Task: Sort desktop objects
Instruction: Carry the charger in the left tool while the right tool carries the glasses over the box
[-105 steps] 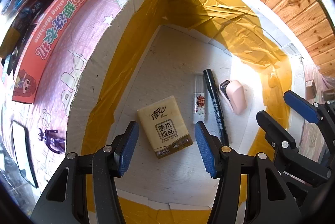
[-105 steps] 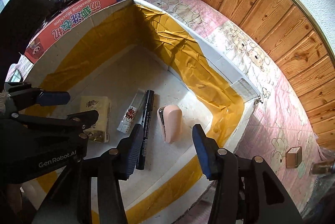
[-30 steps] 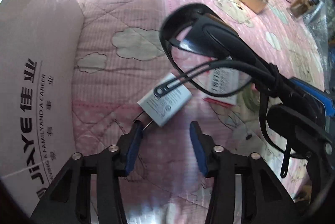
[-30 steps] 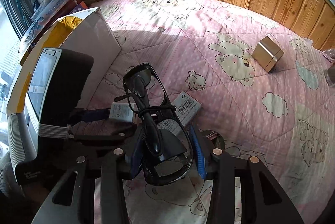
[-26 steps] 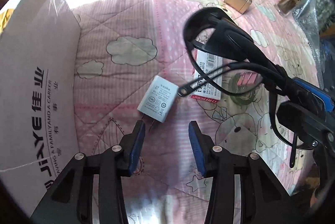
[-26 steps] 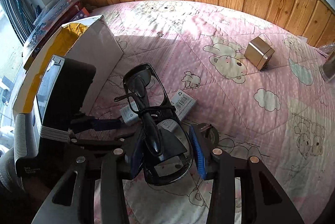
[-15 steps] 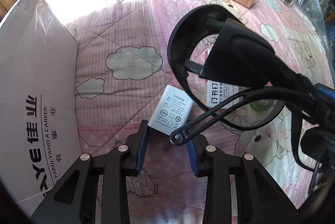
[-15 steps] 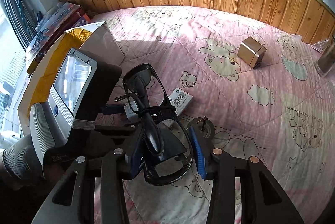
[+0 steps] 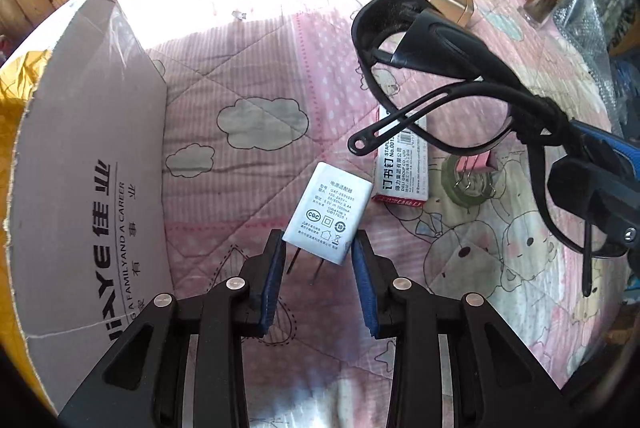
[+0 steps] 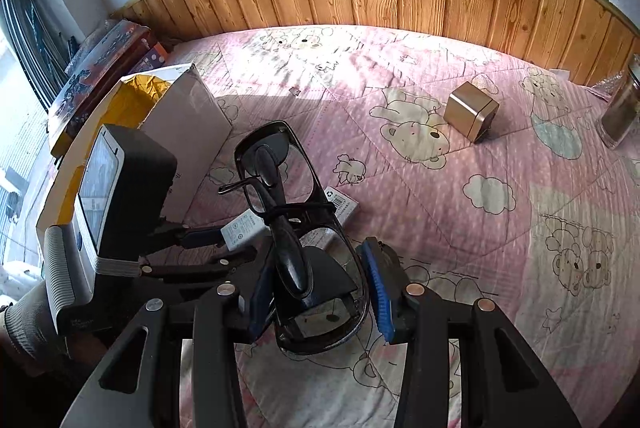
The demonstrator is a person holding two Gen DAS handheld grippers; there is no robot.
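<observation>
Presently, left gripper [image 9: 318,248] part closed, pads pressing both sides of white power adapter [image 9: 328,214], raised off the pink quilt [image 9: 248,76] beside the cardboard box [image 9: 96,164]. Right gripper [image 10: 320,288] clamped on folded black glasses [image 10: 288,228]. Staples box [image 9: 400,164], binder clip [image 9: 476,164] lying near quilt's middle.

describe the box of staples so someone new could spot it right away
Start at the big cardboard box standing on the pink cartoon quilt and look to its right, past the white power adapter in the left claw. The staple box lies flat just beyond. It alone is a long white carton with a red edge and bold black characters.
</observation>
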